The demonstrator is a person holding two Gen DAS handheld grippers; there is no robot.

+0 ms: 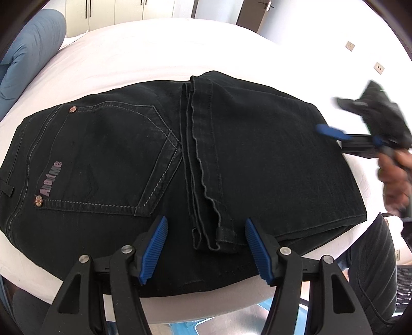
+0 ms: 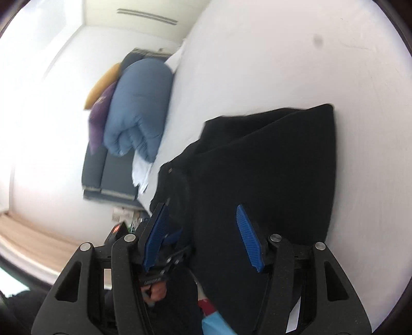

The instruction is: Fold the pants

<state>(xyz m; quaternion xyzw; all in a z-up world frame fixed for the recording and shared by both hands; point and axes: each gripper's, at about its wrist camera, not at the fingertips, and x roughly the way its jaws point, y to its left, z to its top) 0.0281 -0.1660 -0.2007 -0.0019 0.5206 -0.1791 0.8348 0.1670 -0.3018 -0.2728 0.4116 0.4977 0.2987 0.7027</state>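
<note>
Black pants [image 1: 180,159] lie folded on the white bed [image 1: 144,51], back pocket up at the left and the leg hems [image 1: 213,232] laid across the middle. My left gripper [image 1: 206,251] hovers open at the near edge of the pants, the hems lying in the gap between its blue pads [image 1: 154,247] without being pinched. At the right end of the fold a hand holds my right gripper [image 1: 332,131], blurred. In the right wrist view the right gripper [image 2: 202,239] stands open over the dark pants [image 2: 270,167], nothing pressed between its fingers.
A blue duvet roll [image 1: 31,51] [image 2: 139,108] sits at the head of the bed beside yellow and purple cushions [image 2: 100,103]. White wardrobe doors [image 1: 116,10] stand behind. A person's dark trouser leg [image 1: 368,270] is at the bed's near right corner.
</note>
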